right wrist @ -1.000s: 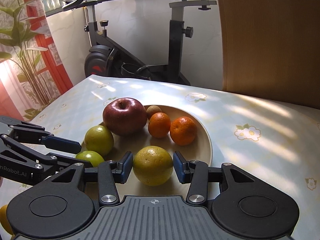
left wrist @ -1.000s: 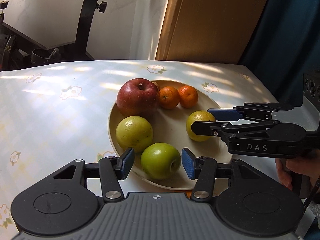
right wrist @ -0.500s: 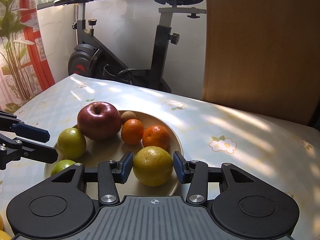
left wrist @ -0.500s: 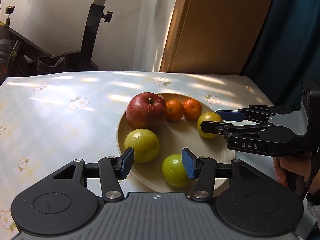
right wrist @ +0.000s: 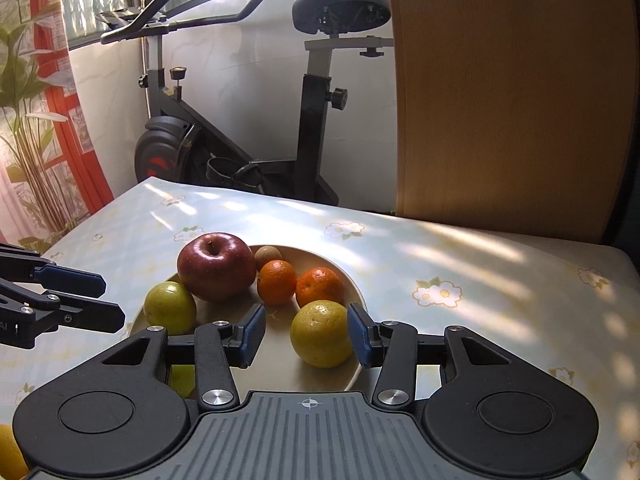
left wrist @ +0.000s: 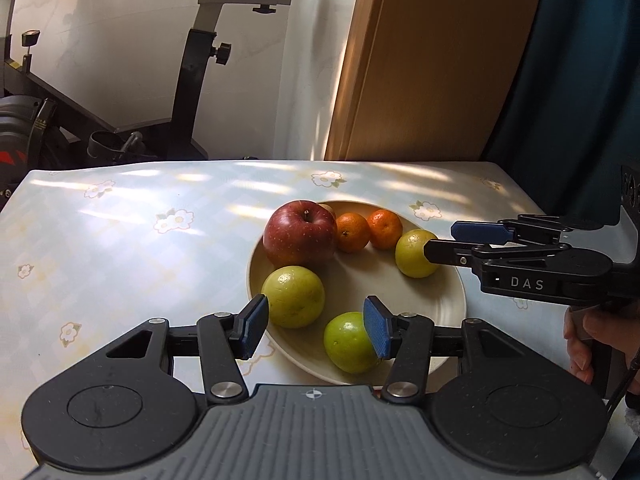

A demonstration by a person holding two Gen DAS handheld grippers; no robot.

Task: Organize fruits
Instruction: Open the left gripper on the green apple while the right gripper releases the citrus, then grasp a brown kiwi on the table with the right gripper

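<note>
Left gripper (left wrist: 316, 330), right gripper (right wrist: 306, 334) above plate (left wrist: 448, 312)

The small brown fruit (left wrist: 327, 209) is mostly hidden behind the red apple (left wrist: 300, 233), well beyond the left jaws. In the right wrist view, a green fruit (right wrist: 182, 380) below the left finger is largely covered, and something yellow (right wrist: 8, 456), perhaps fruit, is cut off.

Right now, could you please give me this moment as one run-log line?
left hand-held gripper: open, empty | right hand-held gripper: open, empty | plate: seven fruits | red apple: on plate
</note>
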